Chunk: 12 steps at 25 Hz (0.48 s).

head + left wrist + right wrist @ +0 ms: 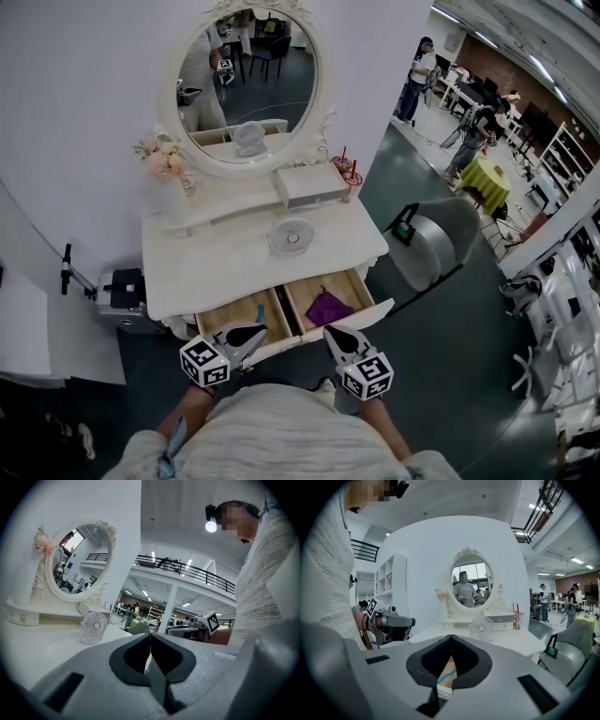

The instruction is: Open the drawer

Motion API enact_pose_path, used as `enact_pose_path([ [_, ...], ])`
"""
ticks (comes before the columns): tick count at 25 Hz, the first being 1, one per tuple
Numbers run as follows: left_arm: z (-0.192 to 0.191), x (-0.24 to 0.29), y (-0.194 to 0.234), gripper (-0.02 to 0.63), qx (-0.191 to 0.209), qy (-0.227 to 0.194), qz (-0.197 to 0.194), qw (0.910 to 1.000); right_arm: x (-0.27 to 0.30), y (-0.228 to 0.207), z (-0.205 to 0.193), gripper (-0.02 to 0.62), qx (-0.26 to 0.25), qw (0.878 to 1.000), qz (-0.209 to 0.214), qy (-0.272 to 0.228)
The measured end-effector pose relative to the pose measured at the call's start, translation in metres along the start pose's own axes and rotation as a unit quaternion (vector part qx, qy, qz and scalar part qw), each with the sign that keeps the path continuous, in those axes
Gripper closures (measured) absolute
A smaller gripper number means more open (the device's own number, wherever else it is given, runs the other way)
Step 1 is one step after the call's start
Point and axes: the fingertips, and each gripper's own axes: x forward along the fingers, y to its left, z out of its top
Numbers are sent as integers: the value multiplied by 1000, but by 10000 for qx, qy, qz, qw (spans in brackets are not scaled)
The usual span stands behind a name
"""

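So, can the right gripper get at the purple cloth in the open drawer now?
Probably yes. The drawer is pulled out, the purple cloth lies uncovered in it, and the right gripper sits just at its front with nothing between. Its jaws are shut, though.

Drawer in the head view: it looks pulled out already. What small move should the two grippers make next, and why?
Probably draw both grippers a little back from the drawer and stop. It already stands well out from under the table top, showing its wooden bottom and a purple cloth. The left gripper and right gripper sit at its front edge with jaws together, apparently holding nothing.
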Motion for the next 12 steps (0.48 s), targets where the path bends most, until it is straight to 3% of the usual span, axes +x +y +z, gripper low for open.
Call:
enact_pose_path([
  [12,-5,0,-10,591,-77,-89,-2,9999,2,13,5,586,-64,9999,139,-30],
])
